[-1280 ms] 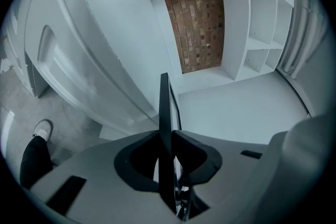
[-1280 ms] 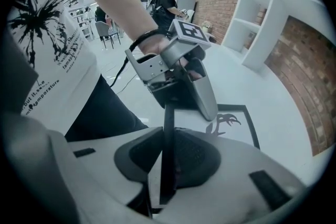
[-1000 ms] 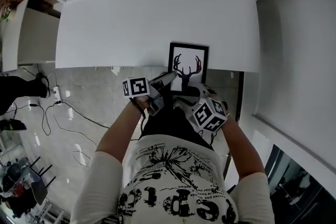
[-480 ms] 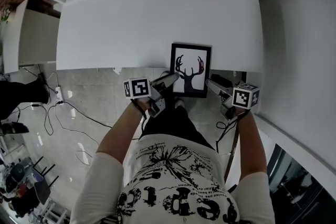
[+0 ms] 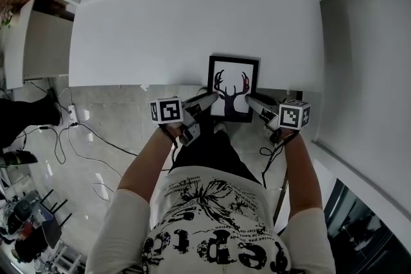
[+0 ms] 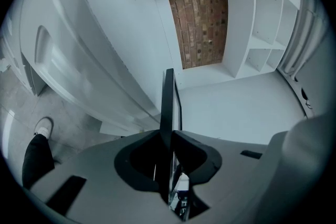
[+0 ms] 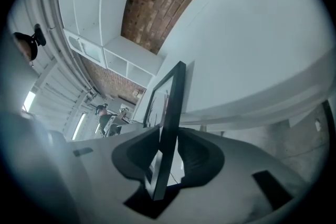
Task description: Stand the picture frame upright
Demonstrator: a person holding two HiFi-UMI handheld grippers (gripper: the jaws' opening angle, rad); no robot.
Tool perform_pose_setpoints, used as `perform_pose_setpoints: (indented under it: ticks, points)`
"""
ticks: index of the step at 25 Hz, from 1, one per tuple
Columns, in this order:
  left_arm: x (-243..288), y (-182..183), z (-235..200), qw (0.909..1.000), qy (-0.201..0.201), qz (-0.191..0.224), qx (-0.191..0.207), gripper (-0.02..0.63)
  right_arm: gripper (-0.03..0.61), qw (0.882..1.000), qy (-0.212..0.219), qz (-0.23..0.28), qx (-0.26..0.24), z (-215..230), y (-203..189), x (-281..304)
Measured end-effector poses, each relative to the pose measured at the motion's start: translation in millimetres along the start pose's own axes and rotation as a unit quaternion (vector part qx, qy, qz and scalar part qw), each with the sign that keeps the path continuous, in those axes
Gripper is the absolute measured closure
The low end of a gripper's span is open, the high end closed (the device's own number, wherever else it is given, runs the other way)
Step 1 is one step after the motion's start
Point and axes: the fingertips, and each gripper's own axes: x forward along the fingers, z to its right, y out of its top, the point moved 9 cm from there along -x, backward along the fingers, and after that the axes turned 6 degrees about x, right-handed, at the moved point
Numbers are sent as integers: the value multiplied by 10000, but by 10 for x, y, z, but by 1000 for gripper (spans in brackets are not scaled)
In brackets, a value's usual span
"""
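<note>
Head view: the left gripper (image 5: 210, 98) is clamped on the left edge of the picture frame (image 5: 233, 88). The black rim runs straight out from between its jaws, pinched at the tips. The frame spans the gap between the two grippers at the near edge of the white table (image 5: 192, 22), antlered print facing up toward the camera. The right gripper (image 5: 250, 99) has just been closing its jaws. They now sit narrow on the frame's right edge, both pads against it.
</note>
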Motion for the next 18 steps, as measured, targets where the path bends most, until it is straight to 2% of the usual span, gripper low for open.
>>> perform_pose_setpoints:
  ticks: [4,9,14,18]
  points:
    - [-24,8,29,9998,-41,-47,179,529,466,9999,-61,-99,-15,46,-24,-6]
    - [-143,17,243,9990,-239,31,365,531,471,9996,265,-36,-90,-220,11,-100]
    - [-461,165,469,9965,-430,160,704,529,474,9976,428,-85,-535,-668,99,-43]
    - [-730,390,815,9891,-541,491,1275,529,479,9933,493,-103,-1042,-1170,305,-51]
